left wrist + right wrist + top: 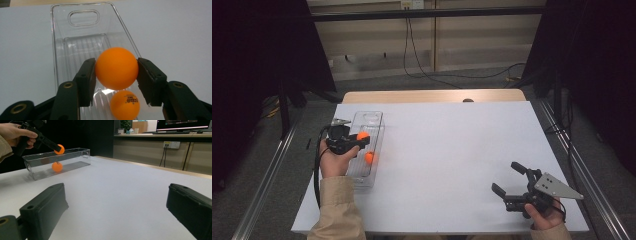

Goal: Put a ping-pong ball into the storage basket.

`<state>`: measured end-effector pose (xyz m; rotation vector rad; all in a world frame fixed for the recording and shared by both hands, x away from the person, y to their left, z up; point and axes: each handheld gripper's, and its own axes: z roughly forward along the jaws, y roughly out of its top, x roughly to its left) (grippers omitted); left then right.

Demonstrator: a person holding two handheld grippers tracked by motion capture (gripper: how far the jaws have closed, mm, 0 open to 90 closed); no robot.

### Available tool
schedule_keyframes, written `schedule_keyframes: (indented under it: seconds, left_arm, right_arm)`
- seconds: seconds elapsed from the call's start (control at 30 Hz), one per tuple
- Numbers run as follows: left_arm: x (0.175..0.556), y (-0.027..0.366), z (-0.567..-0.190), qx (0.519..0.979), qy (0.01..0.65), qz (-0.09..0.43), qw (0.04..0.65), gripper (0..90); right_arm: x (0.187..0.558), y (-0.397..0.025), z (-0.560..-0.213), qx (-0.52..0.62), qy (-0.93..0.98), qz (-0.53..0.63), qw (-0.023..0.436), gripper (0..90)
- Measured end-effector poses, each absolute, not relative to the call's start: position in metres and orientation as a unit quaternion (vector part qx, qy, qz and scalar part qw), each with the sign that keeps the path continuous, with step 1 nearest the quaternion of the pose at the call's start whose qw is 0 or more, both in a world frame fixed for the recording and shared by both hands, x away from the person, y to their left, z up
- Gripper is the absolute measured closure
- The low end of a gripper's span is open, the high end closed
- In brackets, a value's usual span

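Fingers point(86, 80) of left gripper point(116, 75) clamped on an orange ball point(116, 68), one black pad on each side, ball pinched roughly at its widest part

High view: left gripper point(362, 137) at the far-left part of the white table point(452, 150), held ball point(362, 135) above the clear plastic bin point(374, 116). Bin is long and narrow, long axis running near to far, close to the table's left edge. Right gripper view: held ball point(59, 149) sits at about rim height of the bin point(75, 155), not touching the floor of it

Second orange ball point(125, 105) lies on the ribbed bin floor, below and just right of the held one in the left gripper view. Black print on its top, small and upside down, plus a short reddish line under it; can't read either. Same ball point(370, 157) in the high view, nearer the person than the held one, inside the bin. Balls apart, not touching

Bin point(60, 32) has an oval handle cutout in the far end wall

Right gripper point(512, 177) at the near-right of the table, well apart from the bin, jaws spread wide with nothing between them. Its own view: both black jaws low over bare white tabletop, wide gap

Far right, beyond the table: wall socket plate point(171, 144) with two cables hanging down, no legible marking
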<state>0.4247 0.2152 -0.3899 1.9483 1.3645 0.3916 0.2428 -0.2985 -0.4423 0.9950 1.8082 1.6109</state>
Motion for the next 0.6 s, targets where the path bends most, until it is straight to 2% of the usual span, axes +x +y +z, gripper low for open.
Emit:
schedule_keyframes:
  seconds: [0.6]
  left_arm:
    - [0.4283, 0.2117, -0.3977, 0.76, 0.535, 0.154, 0.334, 50.6]
  right_arm:
    - [0.243, -0.2985, -0.4422, 0.367, 0.667, 0.594, 0.259, 2.3]
